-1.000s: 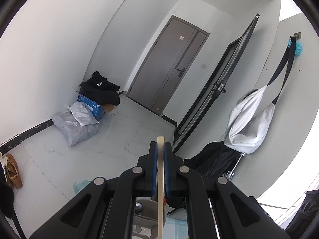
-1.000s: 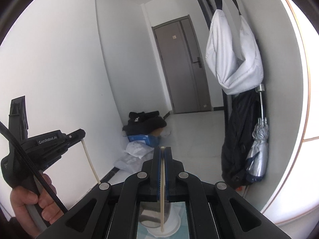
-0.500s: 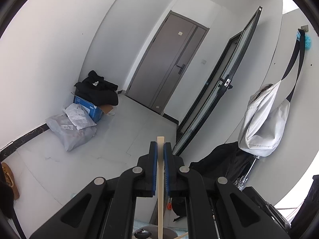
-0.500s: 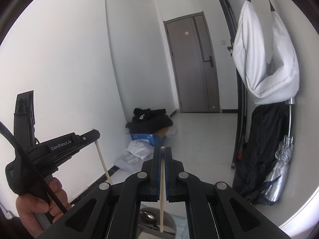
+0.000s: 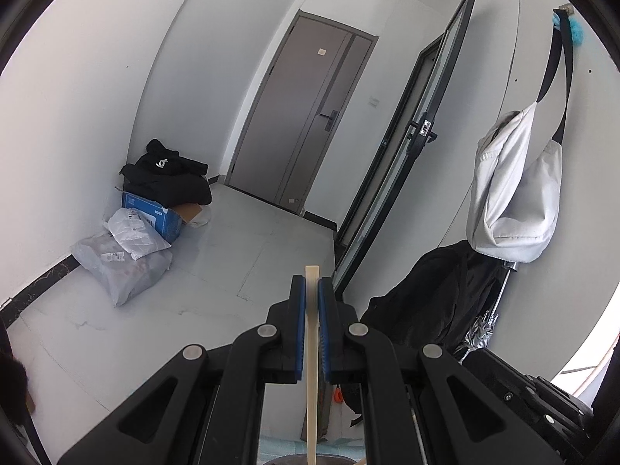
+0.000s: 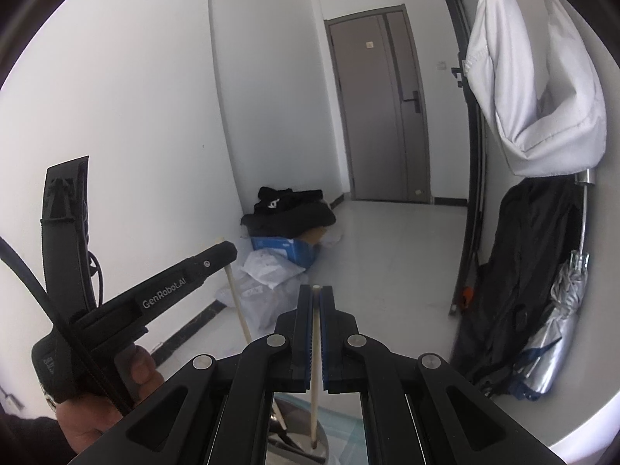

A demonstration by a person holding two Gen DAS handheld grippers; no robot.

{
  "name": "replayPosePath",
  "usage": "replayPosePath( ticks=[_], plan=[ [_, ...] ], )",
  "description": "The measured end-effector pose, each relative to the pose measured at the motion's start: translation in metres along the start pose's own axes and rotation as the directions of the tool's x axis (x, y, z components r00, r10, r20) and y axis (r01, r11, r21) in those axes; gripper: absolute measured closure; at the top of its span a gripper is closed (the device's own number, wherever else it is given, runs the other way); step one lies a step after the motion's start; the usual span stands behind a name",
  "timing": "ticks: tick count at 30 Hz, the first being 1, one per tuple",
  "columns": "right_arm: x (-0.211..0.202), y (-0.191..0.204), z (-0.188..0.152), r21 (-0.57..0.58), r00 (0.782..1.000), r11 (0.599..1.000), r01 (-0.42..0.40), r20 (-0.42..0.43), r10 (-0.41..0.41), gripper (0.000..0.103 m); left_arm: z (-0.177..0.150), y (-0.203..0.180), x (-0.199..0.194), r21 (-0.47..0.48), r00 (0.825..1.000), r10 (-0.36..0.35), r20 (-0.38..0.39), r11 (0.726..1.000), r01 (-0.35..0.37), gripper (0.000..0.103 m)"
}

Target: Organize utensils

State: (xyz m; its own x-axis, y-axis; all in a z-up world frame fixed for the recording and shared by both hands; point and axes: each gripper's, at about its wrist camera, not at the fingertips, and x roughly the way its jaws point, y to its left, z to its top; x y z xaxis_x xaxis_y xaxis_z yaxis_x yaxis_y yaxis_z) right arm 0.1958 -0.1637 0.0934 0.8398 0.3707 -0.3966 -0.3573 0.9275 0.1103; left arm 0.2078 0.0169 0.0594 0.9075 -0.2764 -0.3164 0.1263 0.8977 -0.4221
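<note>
both wrist views face hallway, sharing grey door (image 5: 306, 116) (image 6: 381, 112).

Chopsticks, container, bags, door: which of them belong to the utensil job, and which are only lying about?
Job:
- left claw with chopstick
- right claw with chopstick
- metal container

Lying about:
- white bag
- blue box
- black clothes
- grey door

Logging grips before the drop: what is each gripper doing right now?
Left gripper: shut on a pale wooden chopstick.
Right gripper: shut on a second pale wooden chopstick.
</note>
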Motion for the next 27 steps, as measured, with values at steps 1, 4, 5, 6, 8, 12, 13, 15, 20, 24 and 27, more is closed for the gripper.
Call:
replayPosePath(
  ticks=[1, 4, 5, 6, 8, 12, 13, 15, 20, 24, 27],
  plan=[
    [0.001, -0.002, -0.001, 0.005, 1.0, 1.0, 0.0, -0.003, 0.0, 0.1, -0.002, 0.0, 0.0, 0.003, 1.0, -0.006, -0.004, 1.0, 0.006, 0.1],
    [0.002, -0.004, -0.005, 0.012, 1.0, 1.0, -0.003, -0.01, 0.004, 0.1, -0.009, 0.0, -0.001, 0.007, 0.999, -0.042, -0.009, 0.999, 0.042, 0.1],
    [0.0, -0.003, -0.006, 0.013, 1.0, 1.0, -0.007, -0.009, 0.007, 0.1, -0.01, -0.001, -0.003, 0.016, 0.999, -0.046, -0.007, 0.999, 0.046, 0.1],
    [-0.001, -0.004, -0.007, 0.015, 1.0, 1.0, -0.01, -0.004, 0.01, 0.1, -0.012, -0.001, -0.004, 0.021, 0.999, -0.05, -0.005, 0.999, 0.05, 0.1],
    [-0.001, -0.006, -0.008, 0.018, 1.0, 1.0, -0.022, -0.006, 0.022, 0.1, -0.014, -0.002, -0.004, 0.034, 0.999, -0.047, -0.006, 0.998, 0.048, 0.1],
    [0.003, -0.009, -0.012, 0.03, 0.999, 0.999, -0.027, -0.03, 0.028, 0.1, -0.02, -0.001, -0.007, 0.053, 0.997, -0.072, -0.013, 0.996, 0.072, 0.1],
    [0.003, -0.009, -0.013, 0.03, 0.999, 0.999, -0.025, -0.029, 0.026, 0.1, -0.022, 0.0, -0.008, 0.053, 0.996, -0.087, -0.014, 0.995, 0.088, 0.1],
    [0.004, -0.008, -0.016, 0.03, 0.999, 0.999, -0.029, -0.032, 0.03, 0.1, -0.026, -0.001, -0.006, 0.082, 0.996, -0.084, -0.037, 0.993, 0.087, 0.1],
    [0.009, -0.005, -0.029, 0.032, 0.997, 0.999, -0.034, -0.062, 0.036, 0.1, -0.035, -0.007, -0.01, 0.162, 0.992, -0.082, -0.1, 0.982, 0.098, 0.1],
    [0.012, 0.001, -0.037, 0.007, 0.996, 0.999, -0.04, -0.085, 0.04, 0.1, -0.042, -0.007, -0.014, 0.188, 0.985, -0.081, -0.155, 0.976, 0.11, 0.1],
    [0.015, 0.003, -0.043, -0.002, 0.994, 0.999, -0.038, -0.105, 0.038, 0.1, -0.045, -0.005, -0.016, 0.176, 0.976, -0.083, -0.203, 0.977, 0.119, 0.1]
  ],
)
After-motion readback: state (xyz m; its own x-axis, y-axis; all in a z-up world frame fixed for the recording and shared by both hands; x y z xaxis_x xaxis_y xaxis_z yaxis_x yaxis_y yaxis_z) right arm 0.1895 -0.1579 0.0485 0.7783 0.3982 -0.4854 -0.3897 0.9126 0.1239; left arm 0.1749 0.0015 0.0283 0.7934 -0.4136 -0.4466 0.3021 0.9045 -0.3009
